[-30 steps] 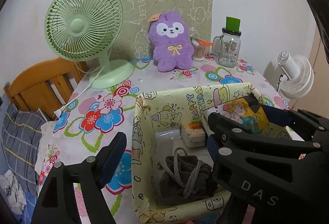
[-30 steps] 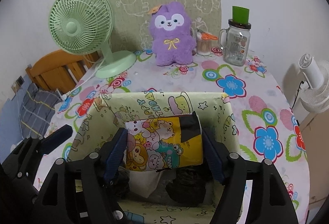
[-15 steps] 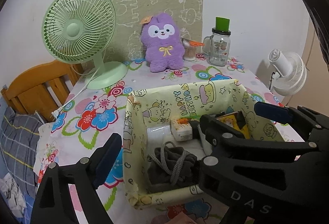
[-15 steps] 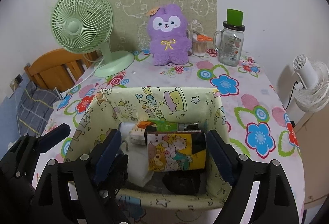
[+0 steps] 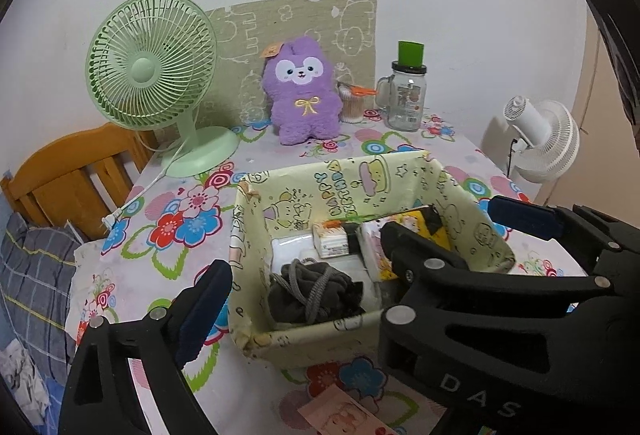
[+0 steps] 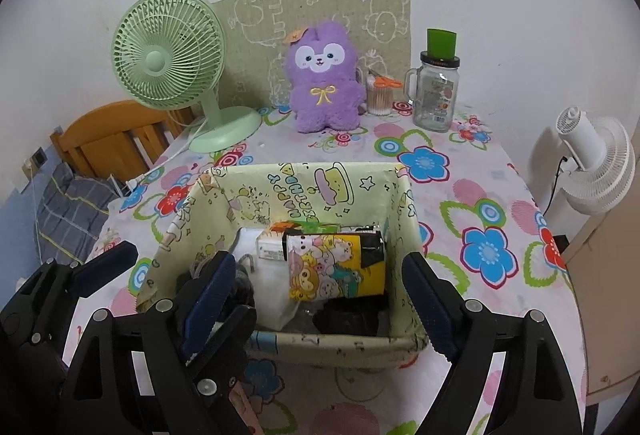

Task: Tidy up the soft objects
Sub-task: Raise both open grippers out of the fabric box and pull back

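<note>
My left gripper [image 5: 298,267] is still opening, my right gripper [image 6: 318,281] gapes empty; only the right view shows the yellow cartoon-printed pouch [image 6: 336,265] whole inside the pale-green printed fabric box [image 6: 304,187].

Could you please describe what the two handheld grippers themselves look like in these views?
Both the left gripper and the right gripper are matte black plastic with angular, open-framed fingers, silver rivets at the joints and dark blue fingertip pads. White letters "DAS" mark one finger in the left wrist view.

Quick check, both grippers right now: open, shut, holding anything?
Left gripper: jaws opening, holding nothing, over the storage box.
Right gripper: open, empty; the cartoon pouch lies free in the box.
</note>
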